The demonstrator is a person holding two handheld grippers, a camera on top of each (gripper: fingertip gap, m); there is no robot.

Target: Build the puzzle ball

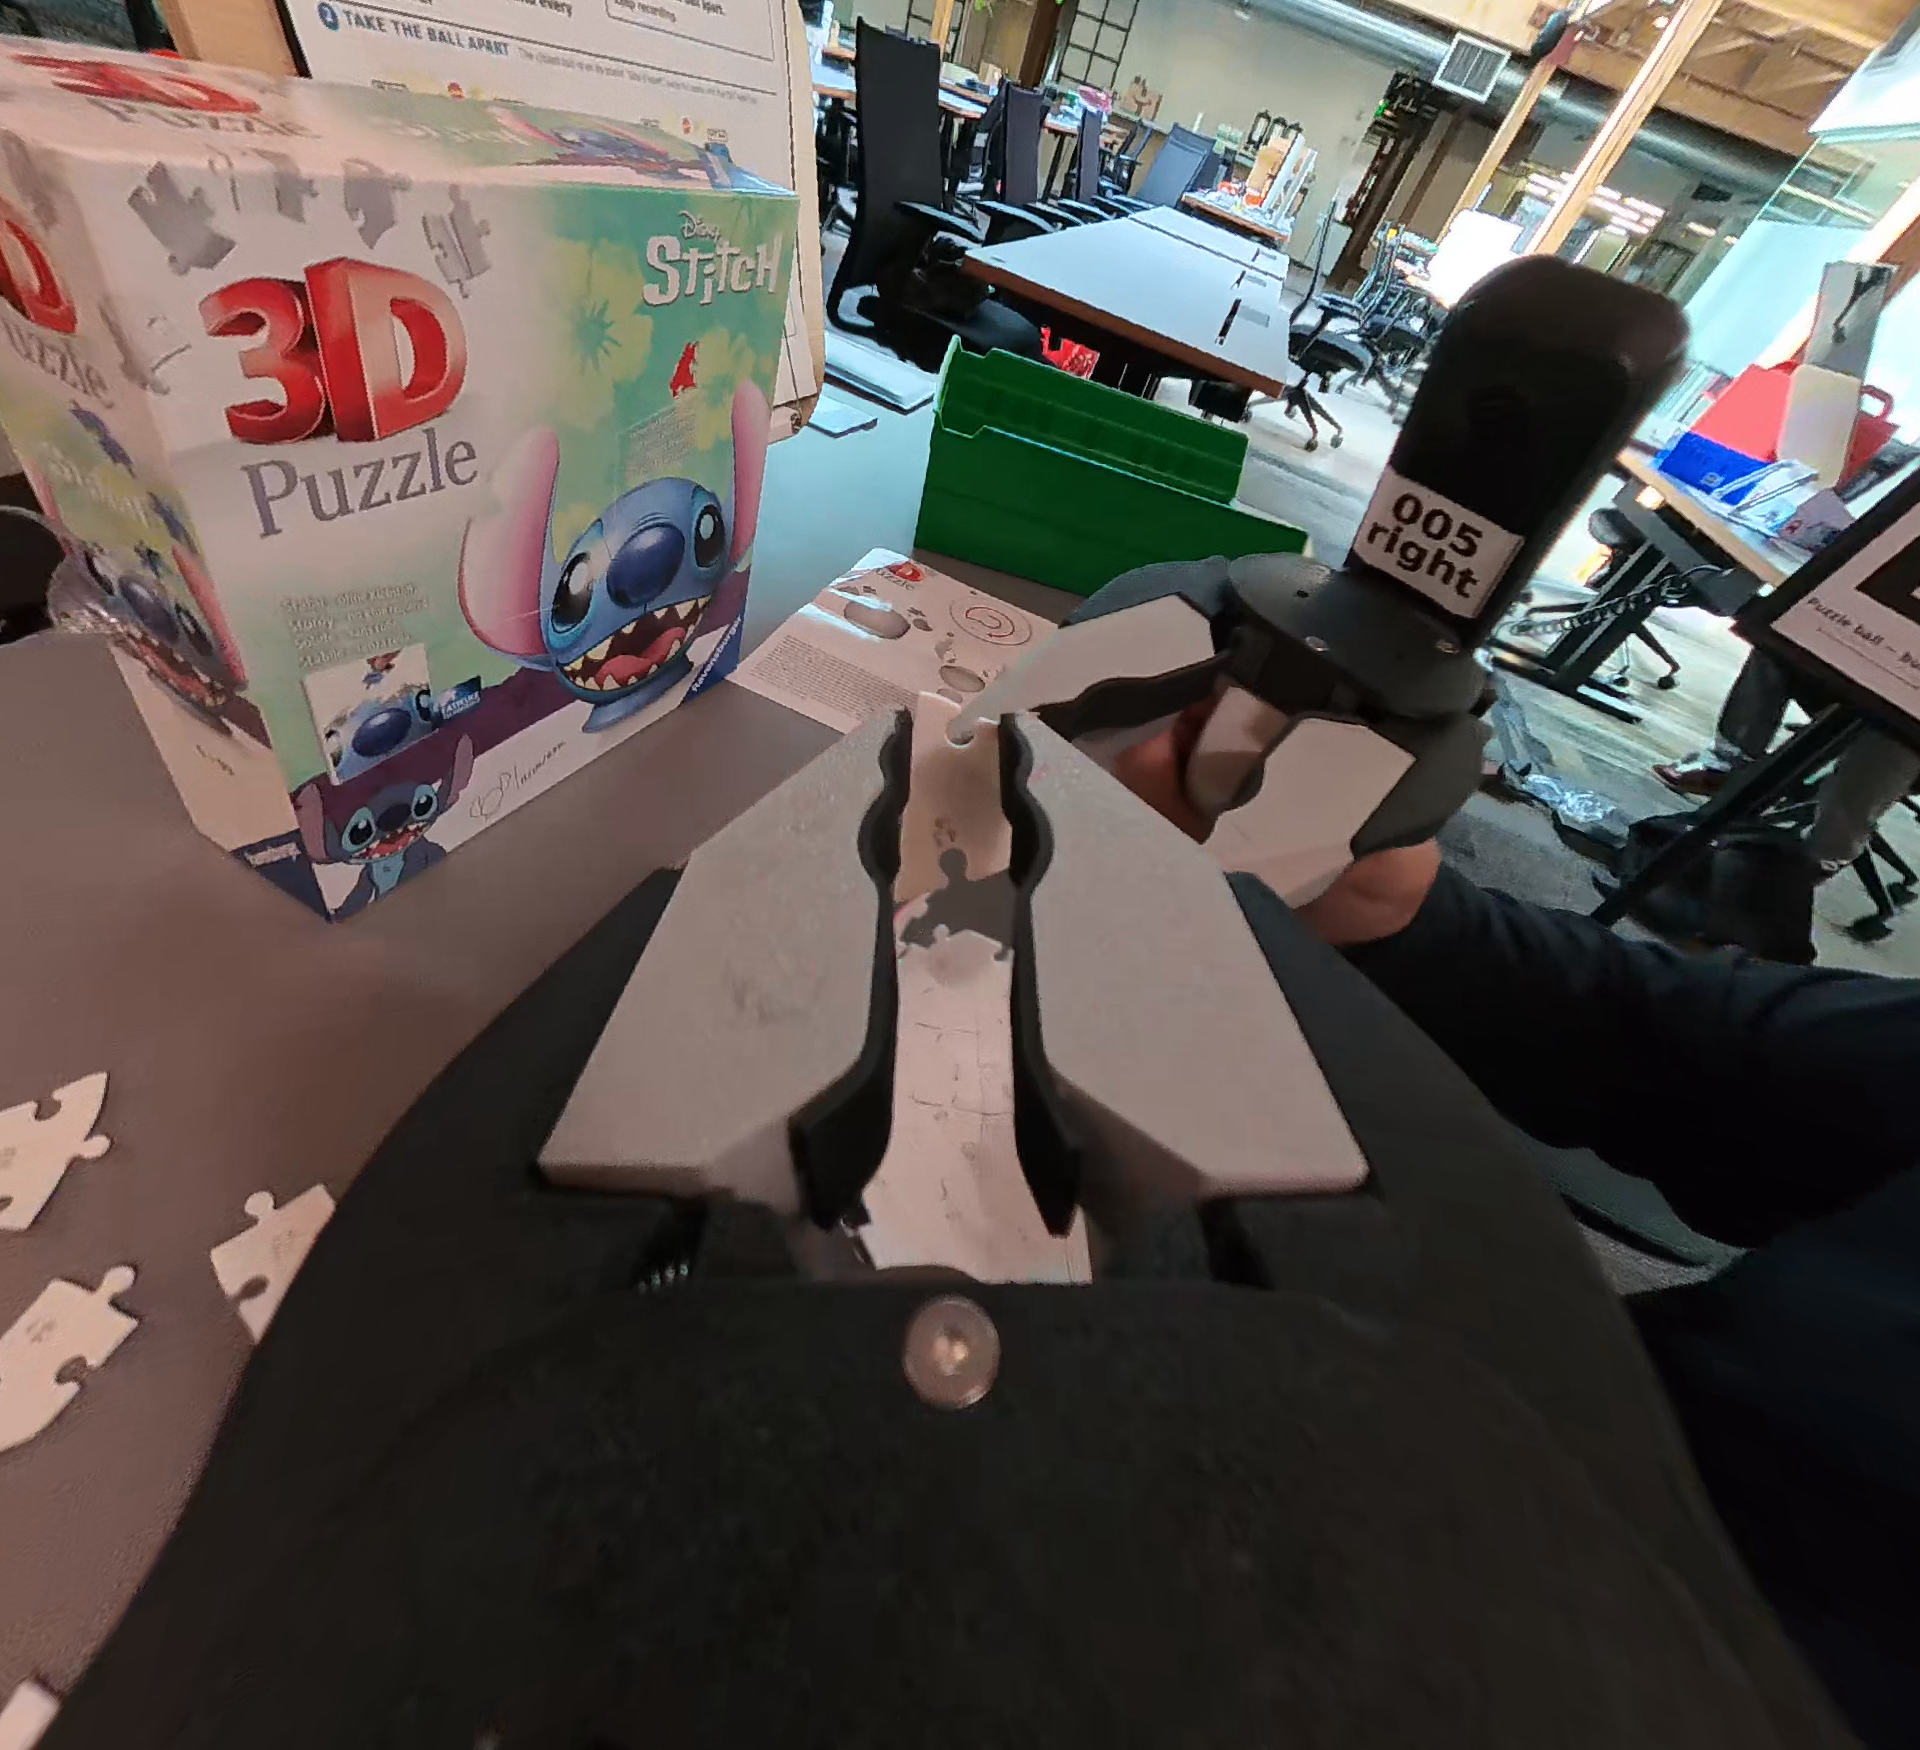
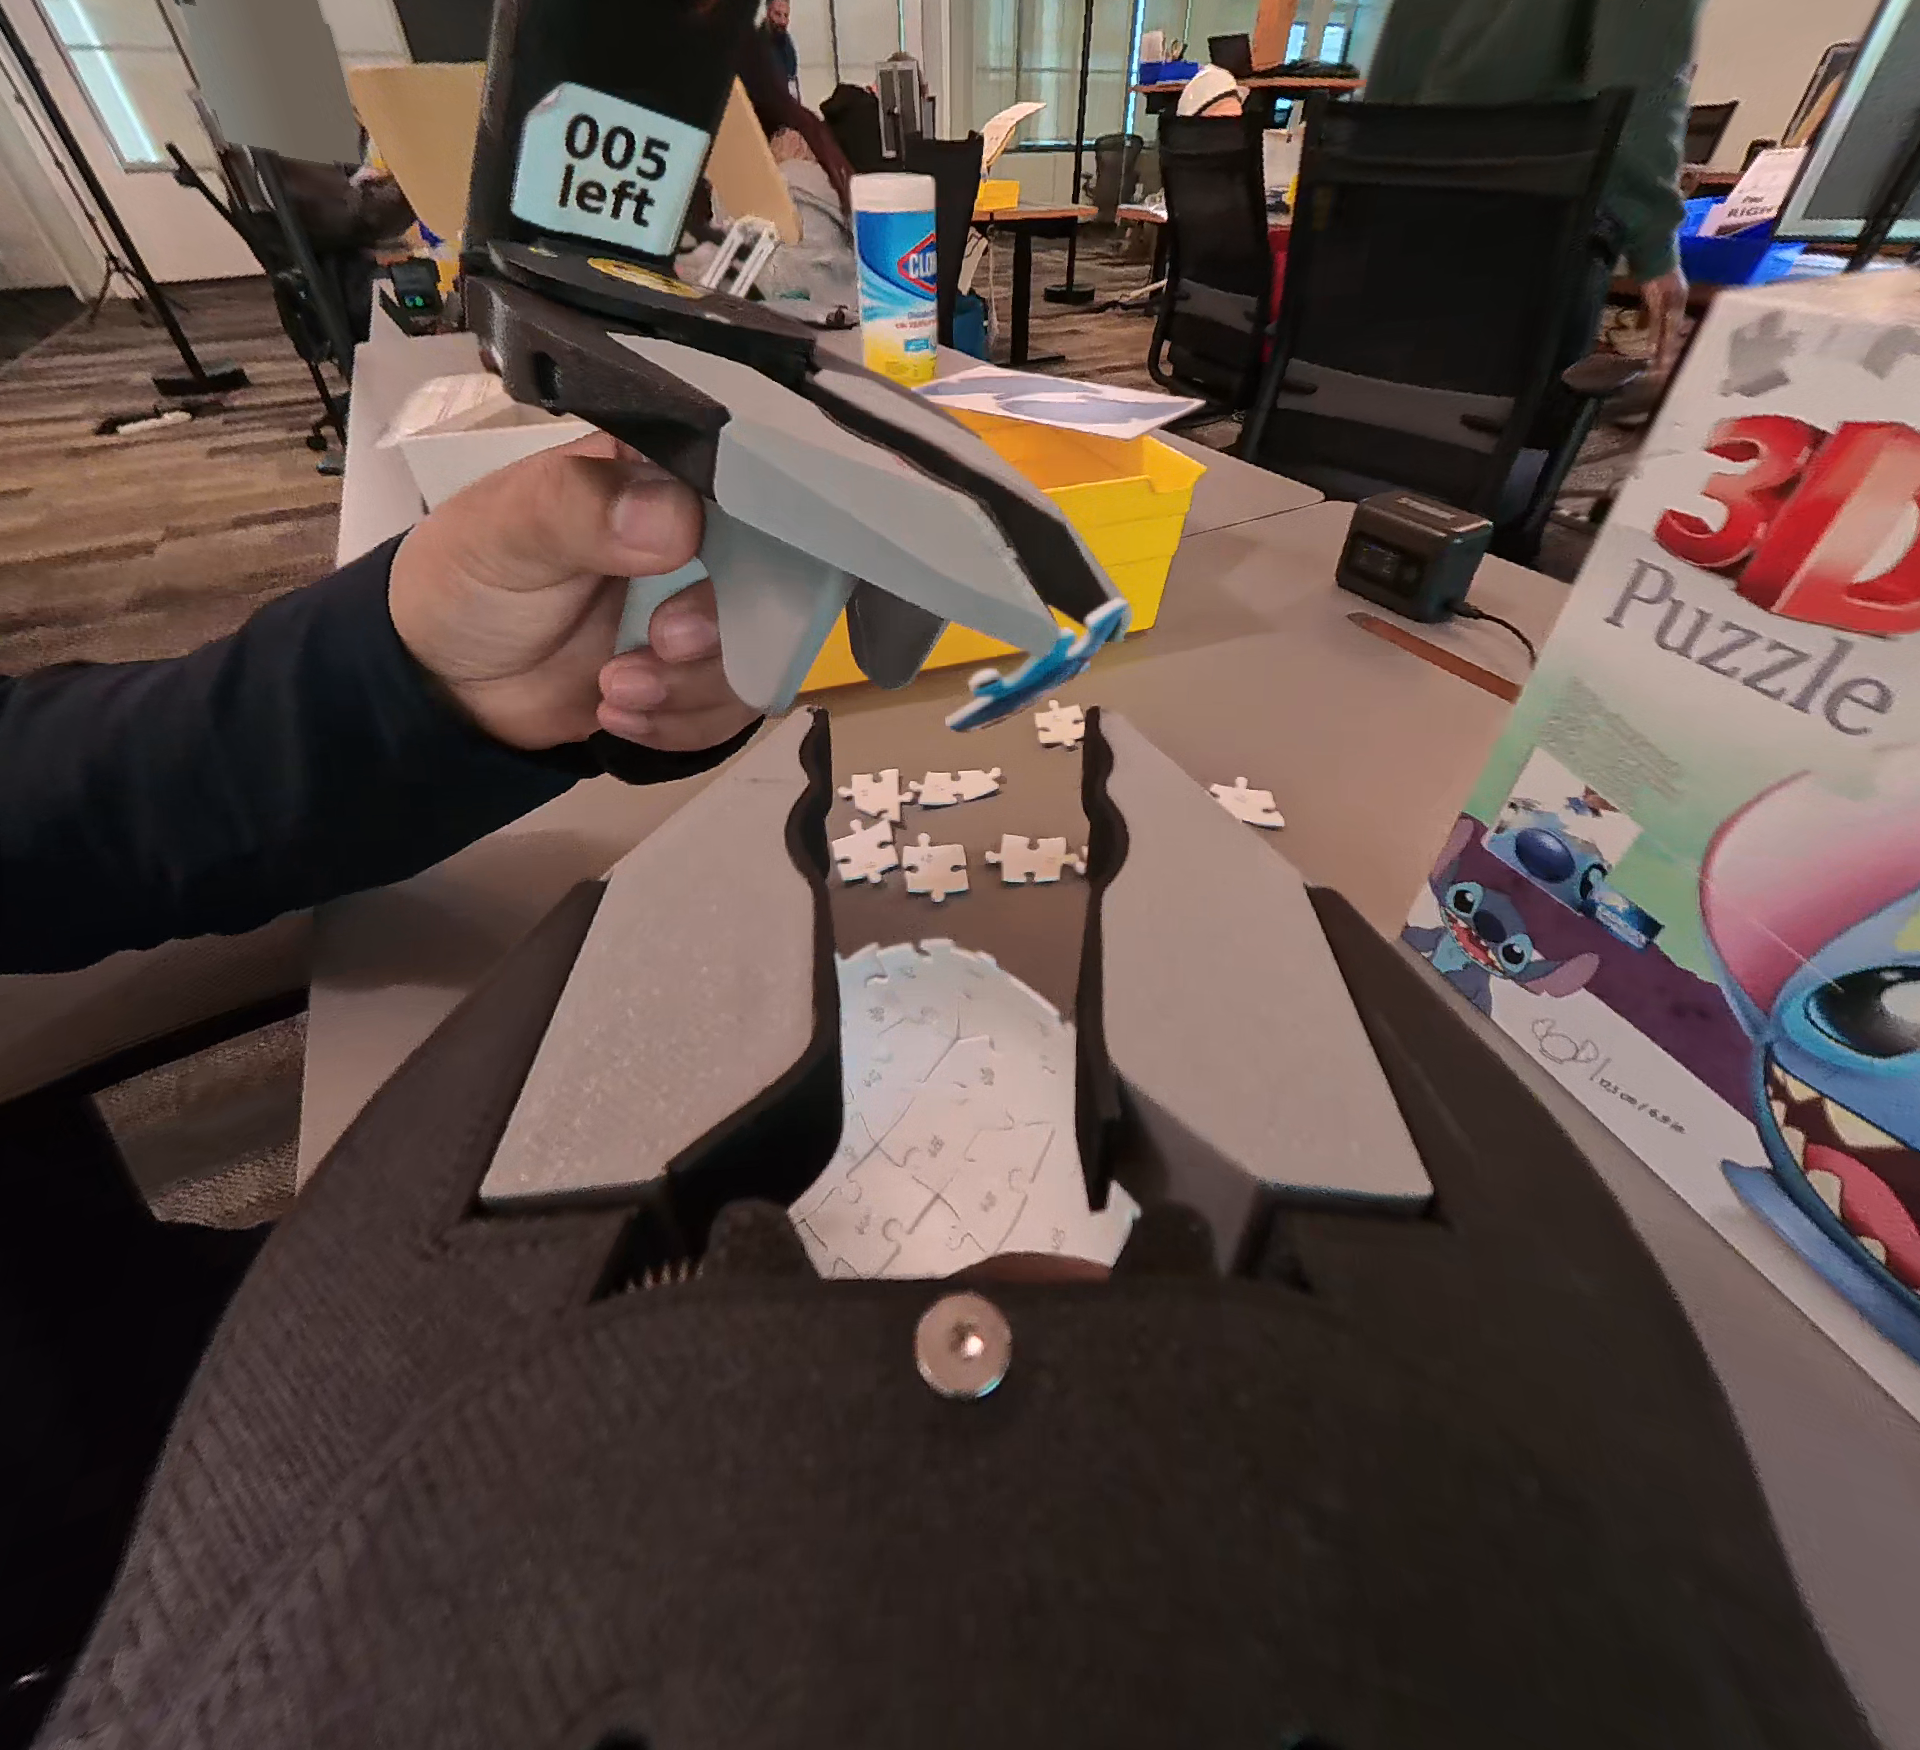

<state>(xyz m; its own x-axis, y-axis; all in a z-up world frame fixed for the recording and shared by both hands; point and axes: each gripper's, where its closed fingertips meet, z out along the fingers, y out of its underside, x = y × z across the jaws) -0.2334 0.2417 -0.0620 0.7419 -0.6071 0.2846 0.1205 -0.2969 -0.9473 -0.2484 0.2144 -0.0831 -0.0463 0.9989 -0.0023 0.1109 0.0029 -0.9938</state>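
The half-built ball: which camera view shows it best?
The right wrist view. The ball appears there as a curved white shell of joined pieces, between the right tool's fingers. The left wrist view shows only a thin white edge of it, beside the right tool.

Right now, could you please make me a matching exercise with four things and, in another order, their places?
1. small blue puzzle piece
2. curved white shell of joined pieces
3. loose flat white pieces
4. yellow plastic bin

a. lying on the grey table
b. beyond the left claw
c. pinched in the left claw
d. between the fingers of the right claw

Pairs: 1-c, 2-d, 3-a, 4-b
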